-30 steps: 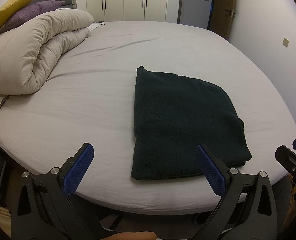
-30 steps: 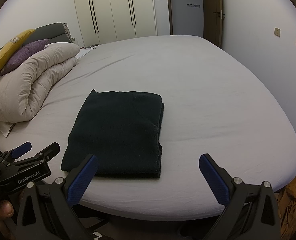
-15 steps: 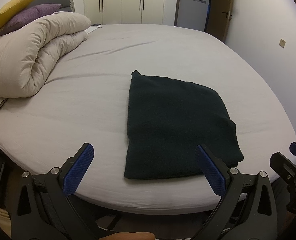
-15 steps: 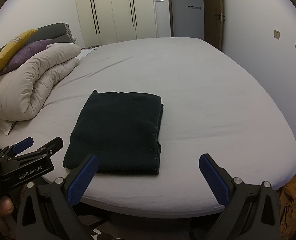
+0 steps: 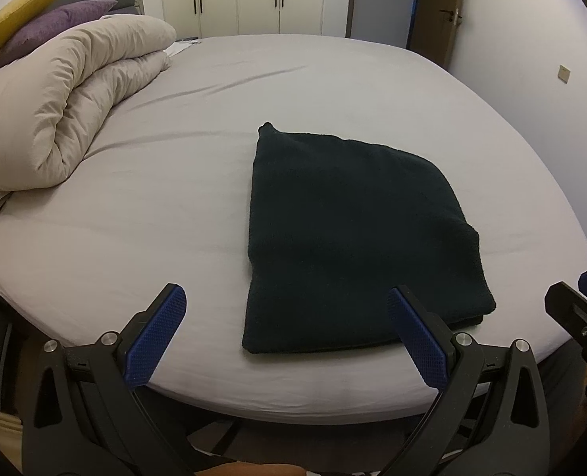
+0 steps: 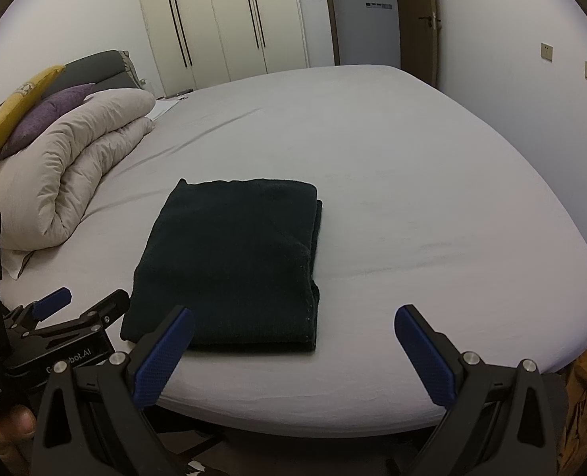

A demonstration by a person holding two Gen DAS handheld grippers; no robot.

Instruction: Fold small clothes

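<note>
A dark green knitted garment (image 6: 229,261) lies folded into a flat rectangle, layered edges at 3 o'clock, near the bed's (image 6: 432,206) 6 o'clock edge.

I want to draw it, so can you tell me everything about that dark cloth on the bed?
The dark cloth looks very dark green, almost black, with a fuzzy knit texture. It is folded into a flat rectangle, its stacked layers showing along the right edge. It lies near the front edge of the pale grey bed. Only the sheet touches it; both tongs are apart from it.

Dark green folded cloth (image 5: 357,238); pale grey bed (image 5: 174,218); beige duvet (image 5: 67,107); yellow pillow (image 5: 23,16), purple pillow (image 5: 59,23); blue textured fingers (image 5: 156,337).
</note>
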